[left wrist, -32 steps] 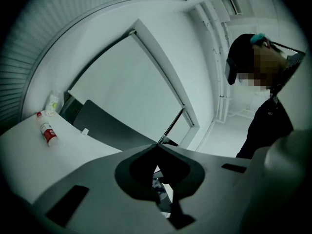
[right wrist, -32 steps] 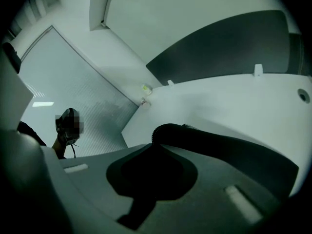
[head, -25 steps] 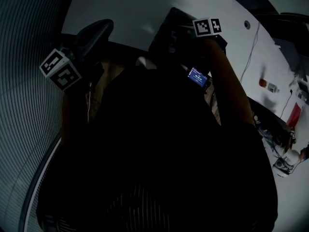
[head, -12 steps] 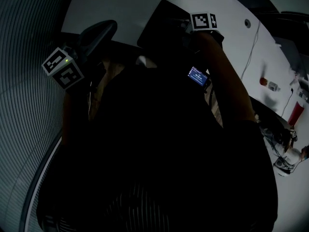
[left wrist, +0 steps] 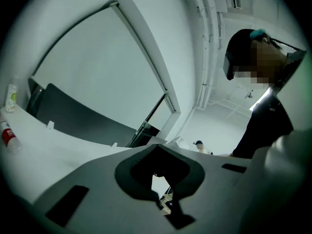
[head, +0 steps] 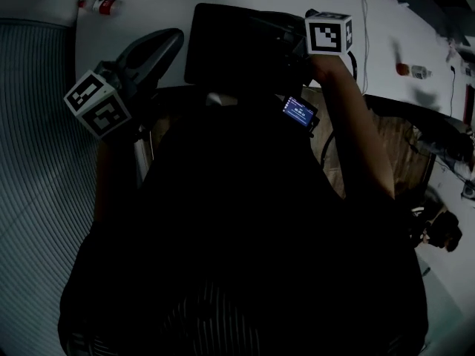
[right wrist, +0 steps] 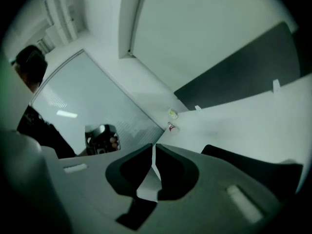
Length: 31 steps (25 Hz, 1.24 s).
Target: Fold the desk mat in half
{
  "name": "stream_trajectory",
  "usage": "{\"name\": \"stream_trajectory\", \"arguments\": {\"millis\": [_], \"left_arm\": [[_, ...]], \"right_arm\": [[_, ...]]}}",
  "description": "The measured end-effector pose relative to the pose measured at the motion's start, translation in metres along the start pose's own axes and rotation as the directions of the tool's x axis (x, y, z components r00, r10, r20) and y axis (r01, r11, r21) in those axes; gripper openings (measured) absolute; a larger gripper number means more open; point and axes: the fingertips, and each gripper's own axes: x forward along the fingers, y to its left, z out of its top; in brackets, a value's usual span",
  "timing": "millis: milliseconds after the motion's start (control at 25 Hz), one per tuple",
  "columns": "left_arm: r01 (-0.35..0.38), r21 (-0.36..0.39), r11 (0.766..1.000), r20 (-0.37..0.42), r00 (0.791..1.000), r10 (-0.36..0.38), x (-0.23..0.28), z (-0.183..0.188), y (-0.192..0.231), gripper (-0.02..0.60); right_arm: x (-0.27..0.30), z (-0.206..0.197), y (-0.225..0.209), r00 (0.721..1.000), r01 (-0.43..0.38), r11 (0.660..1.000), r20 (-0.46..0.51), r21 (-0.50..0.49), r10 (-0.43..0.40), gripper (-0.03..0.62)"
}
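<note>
The black desk mat (head: 223, 43) lies on the white table (head: 148, 6), just beyond the person's dark torso. My right gripper (head: 288, 37), with its marker cube, hangs over the mat's right part. In the right gripper view its jaws (right wrist: 153, 156) stand shut with only a thin slit and nothing between them, and the mat (right wrist: 253, 168) shows low at the right. My left gripper (head: 169, 41) is held left of the mat. In the left gripper view it (left wrist: 157, 147) points up at the wall, pads together and empty.
A red-labelled bottle (head: 100, 6) lies at the table's far left, with a second small bottle (right wrist: 172, 113) beside it. A person in a dark cap (left wrist: 253, 48) stands to the right. Cables (head: 364, 21) run over the table's right side.
The head view has swung, so more of the table and the whole mat show. The right gripper's cube has shifted slightly up and right. The left gripper has barely moved.
</note>
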Motion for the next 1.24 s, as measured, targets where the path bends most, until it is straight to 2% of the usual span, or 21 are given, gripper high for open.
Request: {"name": "stream_trajectory", "arguments": {"millis": [120, 240, 360, 480, 680, 1240], "left_arm": [[0.069, 0.040, 0.997, -0.050, 0.996, -0.067, 0.033, -0.003, -0.012, 0.009], [0.147, 0.068, 0.987, -0.128, 0.982, -0.138, 0.060, -0.019, -0.023, 0.009], [0.193, 0.073, 0.978, -0.188, 0.966, -0.177, 0.077, -0.036, -0.036, 0.009], [0.214, 0.055, 0.975, -0.213, 0.957, -0.198, 0.084, -0.047, -0.042, 0.009], [0.216, 0.053, 0.975, -0.246, 0.949, -0.197, 0.084, -0.054, -0.039, 0.009], [0.190, 0.038, 0.981, -0.244, 0.954, -0.175, 0.076, -0.058, -0.026, 0.009]], "right_arm": [[-0.025, -0.012, 0.019, 0.998, 0.059, 0.981, -0.002, -0.185, -0.061, 0.017], [-0.050, -0.013, 0.042, 0.994, 0.103, 0.937, 0.072, -0.333, -0.084, 0.005], [-0.071, -0.010, 0.060, 0.984, 0.159, 0.895, 0.143, -0.416, -0.108, 0.005], [-0.085, -0.010, 0.063, 0.971, 0.214, 0.881, 0.193, -0.422, -0.144, 0.005], [-0.096, -0.007, 0.065, 0.956, 0.230, 0.894, 0.260, -0.384, -0.135, 0.005], [-0.085, -0.009, 0.062, 0.968, 0.216, 0.881, 0.212, -0.421, -0.136, 0.005]]}}
